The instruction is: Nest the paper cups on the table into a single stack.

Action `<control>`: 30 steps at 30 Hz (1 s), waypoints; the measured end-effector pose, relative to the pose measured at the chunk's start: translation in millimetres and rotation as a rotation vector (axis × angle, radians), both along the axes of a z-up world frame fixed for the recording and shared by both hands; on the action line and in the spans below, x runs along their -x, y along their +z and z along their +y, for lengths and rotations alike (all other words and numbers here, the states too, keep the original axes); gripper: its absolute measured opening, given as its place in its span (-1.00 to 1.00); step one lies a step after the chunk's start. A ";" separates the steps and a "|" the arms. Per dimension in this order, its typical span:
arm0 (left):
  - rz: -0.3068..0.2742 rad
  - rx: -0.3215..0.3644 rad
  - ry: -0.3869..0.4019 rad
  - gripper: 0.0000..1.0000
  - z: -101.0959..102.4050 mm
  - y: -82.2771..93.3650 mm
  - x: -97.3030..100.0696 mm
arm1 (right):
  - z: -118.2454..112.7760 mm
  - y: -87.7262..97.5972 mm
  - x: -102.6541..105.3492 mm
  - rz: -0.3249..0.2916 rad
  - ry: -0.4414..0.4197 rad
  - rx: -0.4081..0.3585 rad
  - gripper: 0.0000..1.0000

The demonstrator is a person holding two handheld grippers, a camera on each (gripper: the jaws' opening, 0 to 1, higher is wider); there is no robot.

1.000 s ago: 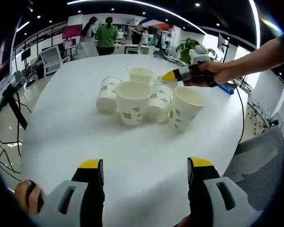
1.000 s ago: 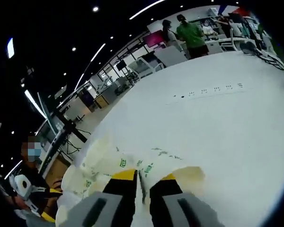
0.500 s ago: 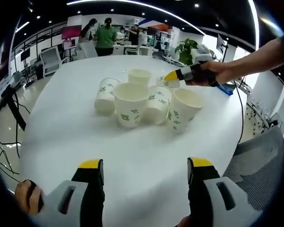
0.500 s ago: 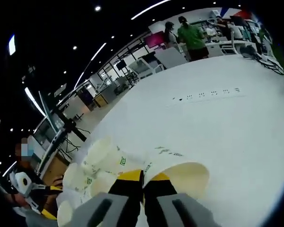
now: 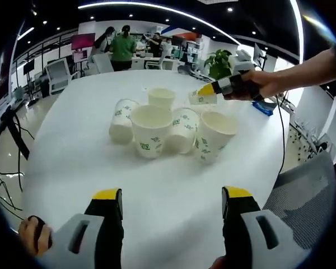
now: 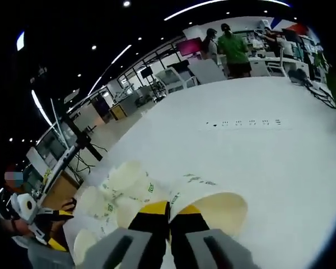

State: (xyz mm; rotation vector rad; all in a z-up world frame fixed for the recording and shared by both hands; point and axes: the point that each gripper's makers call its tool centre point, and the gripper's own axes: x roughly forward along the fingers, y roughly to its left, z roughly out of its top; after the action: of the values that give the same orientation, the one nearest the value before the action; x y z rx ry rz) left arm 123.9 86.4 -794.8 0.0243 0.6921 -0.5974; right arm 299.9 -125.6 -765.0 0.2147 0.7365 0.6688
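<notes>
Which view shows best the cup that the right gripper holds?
The right gripper view: the held cup lies close, rim clamped between the shut jaws. In the left gripper view it is small and far, at the right gripper tip above the other cups.

Green print on the paper cups [image 5: 157,126] too small to read, held cup [image 6: 213,204] partly behind right gripper [image 6: 169,213] jaws
</notes>
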 end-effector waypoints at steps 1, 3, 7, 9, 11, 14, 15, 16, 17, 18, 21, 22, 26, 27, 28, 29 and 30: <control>-0.003 0.002 -0.001 0.42 0.2 0.3 -0.6 | -0.1 1.3 2.0 -0.004 0.012 0.013 -1.00; -0.006 0.004 -0.004 0.42 0.3 0.3 -1.3 | -1.7 0.4 2.9 -0.004 0.019 0.025 -1.00; -0.013 0.008 -0.006 0.42 0.5 2.0 -1.5 | -3.5 8.9 8.0 -0.013 0.028 0.039 -1.00; -0.017 0.010 -0.008 0.42 0.2 4.5 -0.7 | -4.1 11.7 10.2 -0.017 0.033 0.047 -1.00; -0.020 0.011 -0.012 0.42 -0.7 5.2 0.5 | -5.2 14.1 11.5 -0.022 0.040 0.057 -1.00; -0.024 0.014 -0.014 0.42 -0.2 5.5 0.7 | -4.8 22.2 15.9 -0.029 0.052 0.073 -1.00; -0.024 0.014 -0.014 0.42 -0.1 5.7 0.9 | -5.7 22.0 14.8 -0.032 0.058 0.082 -1.00; -0.025 0.014 -0.015 0.42 0.1 5.7 0.9 | -5.5 23.1 15.1 -0.034 0.062 0.087 -1.00; -0.028 0.015 -0.015 0.42 0.0 6.7 1.3 | -4.0 26.3 17.1 -0.038 0.068 0.091 -1.00; -0.029 0.016 -0.016 0.42 -0.4 7.6 1.7 | -3.3 28.1 17.9 -0.042 0.074 0.096 -1.00; -0.034 0.019 -0.015 0.42 -0.5 9.3 1.0 | -2.9 34.5 20.6 -0.052 0.096 0.115 -1.00; -0.035 0.019 -0.015 0.42 -0.6 9.6 1.2 | -2.6 35.7 21.3 -0.055 0.103 0.120 -1.00; -0.040 0.019 -0.017 0.42 -0.1 11.1 2.3 | -1.7 38.9 26.3 -0.060 0.128 0.143 -1.00; -0.040 0.018 -0.018 0.42 0.3 11.1 2.6 | -2.3 39.8 26.3 -0.061 0.129 0.144 -1.00; -0.041 0.017 -0.019 0.42 0.6 11.1 2.7 | -2.2 41.3 26.8 -0.063 0.132 0.147 -1.00; -0.041 0.018 -0.019 0.42 0.8 11.1 2.8 | -1.0 45.7 29.7 -0.067 0.137 0.150 -1.00; -0.042 0.018 -0.019 0.42 1.5 10.7 2.7 | -0.8 48.6 31.1 -0.070 0.145 0.157 -1.00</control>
State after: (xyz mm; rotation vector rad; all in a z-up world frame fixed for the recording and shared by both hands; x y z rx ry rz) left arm 121.2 88.0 -784.0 0.0272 0.6463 -0.6194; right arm 268.8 -126.5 -716.5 -0.0060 0.7377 0.7491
